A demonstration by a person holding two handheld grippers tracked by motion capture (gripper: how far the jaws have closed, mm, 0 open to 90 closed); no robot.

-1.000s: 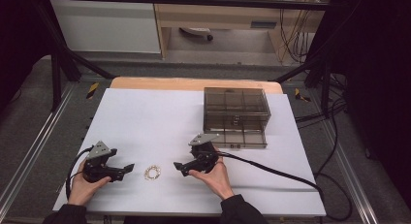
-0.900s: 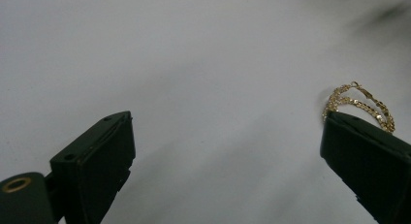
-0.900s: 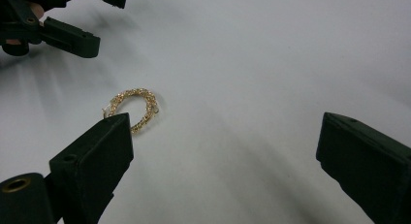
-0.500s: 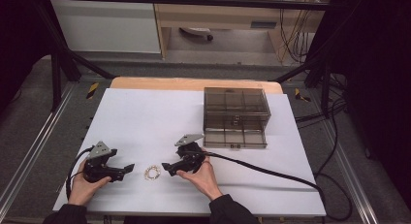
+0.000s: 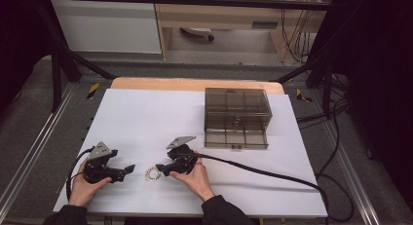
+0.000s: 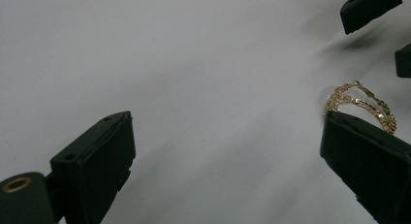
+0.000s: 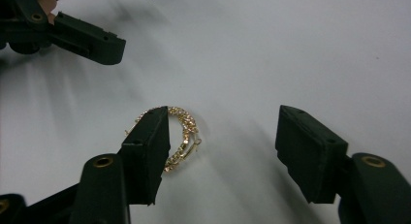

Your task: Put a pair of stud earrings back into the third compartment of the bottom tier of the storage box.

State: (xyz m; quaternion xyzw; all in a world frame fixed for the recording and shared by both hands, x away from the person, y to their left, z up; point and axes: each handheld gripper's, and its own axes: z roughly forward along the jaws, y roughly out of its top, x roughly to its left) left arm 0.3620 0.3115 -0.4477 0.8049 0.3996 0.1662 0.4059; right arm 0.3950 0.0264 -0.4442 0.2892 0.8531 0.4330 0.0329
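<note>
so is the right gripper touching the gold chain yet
Cannot tell. In the right gripper view one jaw of the right gripper overlaps the gold chain, hiding any contact or gap.

Gold chain bracelet point(image 7: 180, 132) of fine glinting links, black left gripper point(image 5: 127, 169) and black right gripper point(image 5: 160, 171) each topped with a grey plate, white table cover point(image 5: 146, 118), light wood table edge point(image 5: 160, 84), smoky translucent grey compartment box point(image 5: 237, 118), black cable point(image 5: 263, 173).

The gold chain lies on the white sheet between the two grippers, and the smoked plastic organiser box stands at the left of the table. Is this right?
Not quite. In the high view the organiser box stands at the right of the table, not the left. The gold chain does lie on the white sheet between the left gripper and right gripper.
</note>
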